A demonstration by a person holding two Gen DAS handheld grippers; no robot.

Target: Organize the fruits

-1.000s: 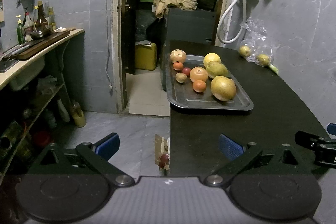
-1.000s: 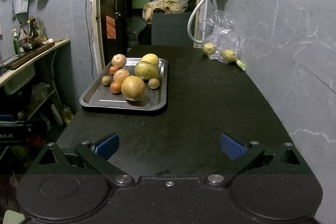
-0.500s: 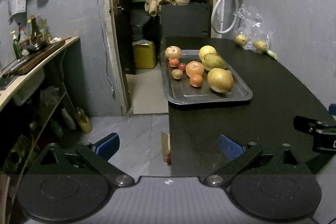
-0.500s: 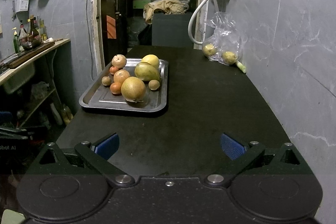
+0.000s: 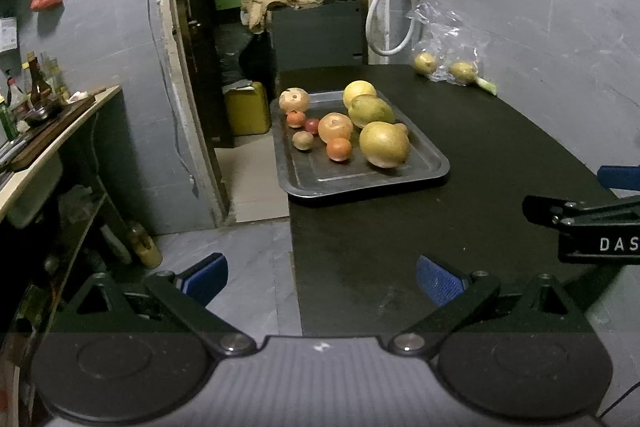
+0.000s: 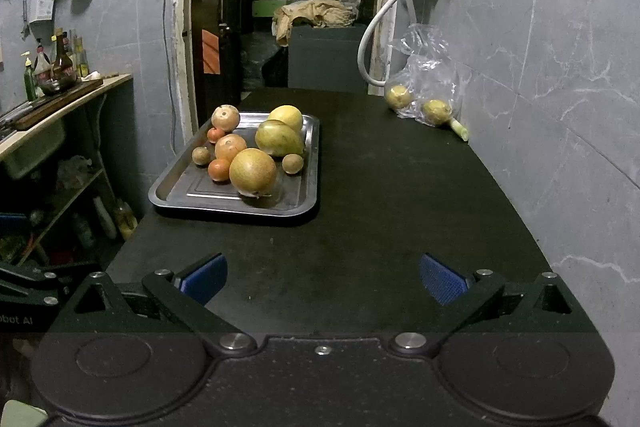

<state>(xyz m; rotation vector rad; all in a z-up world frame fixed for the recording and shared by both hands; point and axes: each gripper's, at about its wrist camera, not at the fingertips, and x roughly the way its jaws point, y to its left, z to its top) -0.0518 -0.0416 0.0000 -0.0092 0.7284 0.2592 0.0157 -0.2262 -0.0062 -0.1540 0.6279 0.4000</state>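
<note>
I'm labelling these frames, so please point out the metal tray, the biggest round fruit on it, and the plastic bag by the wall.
metal tray (image 6: 176,194): right wrist view, bare floor near front.
biggest round fruit (image 6: 253,171): right wrist view, its middle.
plastic bag (image 6: 430,75): right wrist view, upper clear film.

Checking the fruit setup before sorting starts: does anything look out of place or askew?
Mostly tidy: the fruits sit inside the metal tray. The odd ones out are two yellowish fruits in a clear plastic bag by the wall, apart from the tray. The tray also sits close to the table's left edge.
</note>
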